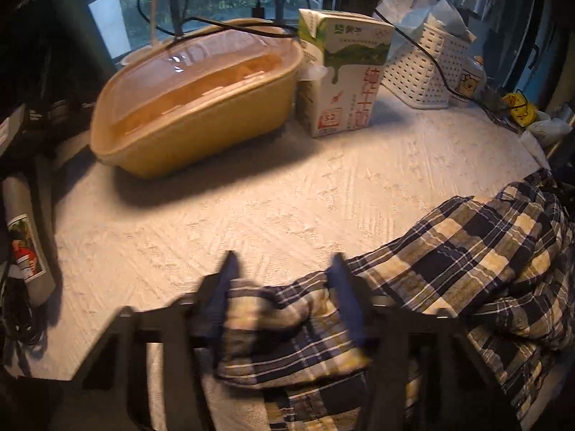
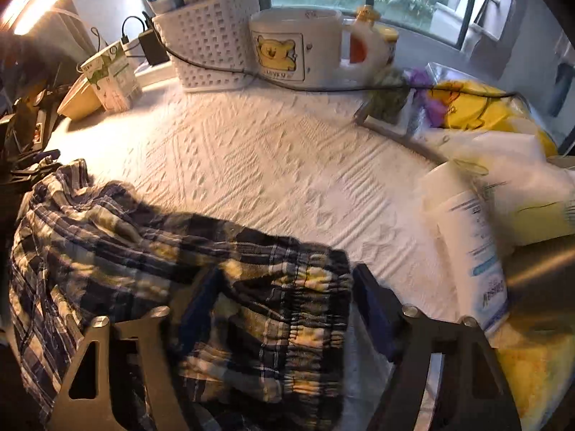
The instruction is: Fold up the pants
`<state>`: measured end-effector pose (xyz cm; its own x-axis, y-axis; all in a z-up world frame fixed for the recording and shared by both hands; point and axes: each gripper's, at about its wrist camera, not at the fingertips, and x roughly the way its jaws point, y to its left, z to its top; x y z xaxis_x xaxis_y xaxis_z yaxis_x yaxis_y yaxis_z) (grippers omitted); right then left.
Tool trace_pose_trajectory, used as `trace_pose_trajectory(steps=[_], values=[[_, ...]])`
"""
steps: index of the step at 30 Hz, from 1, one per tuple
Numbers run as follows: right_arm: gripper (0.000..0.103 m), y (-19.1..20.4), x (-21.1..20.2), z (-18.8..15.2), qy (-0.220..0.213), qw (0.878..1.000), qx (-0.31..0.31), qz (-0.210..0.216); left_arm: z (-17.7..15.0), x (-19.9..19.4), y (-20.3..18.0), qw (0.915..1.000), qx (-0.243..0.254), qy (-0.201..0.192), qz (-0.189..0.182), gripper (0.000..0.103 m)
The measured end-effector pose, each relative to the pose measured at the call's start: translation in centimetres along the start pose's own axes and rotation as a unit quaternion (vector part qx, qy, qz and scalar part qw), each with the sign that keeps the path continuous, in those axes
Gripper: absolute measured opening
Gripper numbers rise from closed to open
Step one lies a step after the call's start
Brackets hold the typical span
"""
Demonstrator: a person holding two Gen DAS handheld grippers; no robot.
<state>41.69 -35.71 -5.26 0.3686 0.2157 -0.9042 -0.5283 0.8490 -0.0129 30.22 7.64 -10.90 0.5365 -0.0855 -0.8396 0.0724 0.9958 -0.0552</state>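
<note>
The plaid pants (image 1: 467, 251) lay crumpled at the worktop's (image 1: 287, 197) near edge, soft and floppy. The left gripper (image 1: 284, 269) clamped a bunched fold; the right gripper (image 2: 287, 287) stood apart, straddling the gathered waistband, the firmest hold.

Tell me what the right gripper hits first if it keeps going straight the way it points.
The plaid pants: their gathered waistband already lies between the right gripper fingers, with the white textured cloth likely just beneath; depth is uncertain.
</note>
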Motion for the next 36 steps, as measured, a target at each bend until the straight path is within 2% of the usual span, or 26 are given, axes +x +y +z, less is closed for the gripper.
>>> trace_pose_trajectory(steps=[1,2,4,5,9,12,15,20,28,34,36], values=[[0.053,0.3,0.0,0.1,0.001,1.000,-0.007,0.002,-0.1,-0.3,0.3,0.9998,-0.011,0.004,-0.018,0.003],[0.035,0.8,-0.2,0.2,0.002,1.000,-0.017,0.004,-0.2,-0.5,0.5,0.9992,-0.022,0.008,-0.033,0.003],[0.029,1.7,-0.3,0.2,-0.003,0.999,-0.032,0.005,-0.5,-1.1,0.2,0.9995,-0.022,-0.005,-0.024,0.003],[0.027,2.4,-0.4,0.0,-0.008,0.999,-0.046,-0.012,-0.6,-1.3,0.1,0.9996,-0.018,-0.010,-0.017,0.003],[0.027,3.7,-1.6,0.0,-0.045,0.996,-0.061,-0.045,0.0,-3.8,0.7,0.9980,-0.029,-0.051,-0.025,0.002],[0.026,3.5,-3.4,0.4,-0.083,0.992,-0.059,-0.068,2.0,-6.0,1.8,0.9955,-0.034,-0.087,-0.017,0.002],[0.026,2.9,-4.8,2.0,-0.118,0.989,-0.047,-0.076,4.6,-7.0,2.4,0.9929,-0.029,-0.116,0.000,0.002],[0.026,2.3,-6.2,4.8,-0.165,0.982,-0.030,-0.089,7.5,-7.2,2.7,0.9894,-0.031,-0.142,0.000,0.002],[0.026,0.2,-5.8,7.3,-0.186,0.976,0.008,-0.109,8.6,-5.8,2.6,0.9876,-0.019,-0.151,0.039,0.002],[0.026,-0.5,-2.7,8.4,-0.166,0.980,0.036,-0.108,9.3,-4.4,2.4,0.9861,-0.008,-0.148,0.074,0.002],[0.027,-0.4,-1.9,8.6,-0.156,0.981,0.037,-0.110,9.5,-4.1,2.4,0.9872,-0.008,-0.141,0.074,0.004]])
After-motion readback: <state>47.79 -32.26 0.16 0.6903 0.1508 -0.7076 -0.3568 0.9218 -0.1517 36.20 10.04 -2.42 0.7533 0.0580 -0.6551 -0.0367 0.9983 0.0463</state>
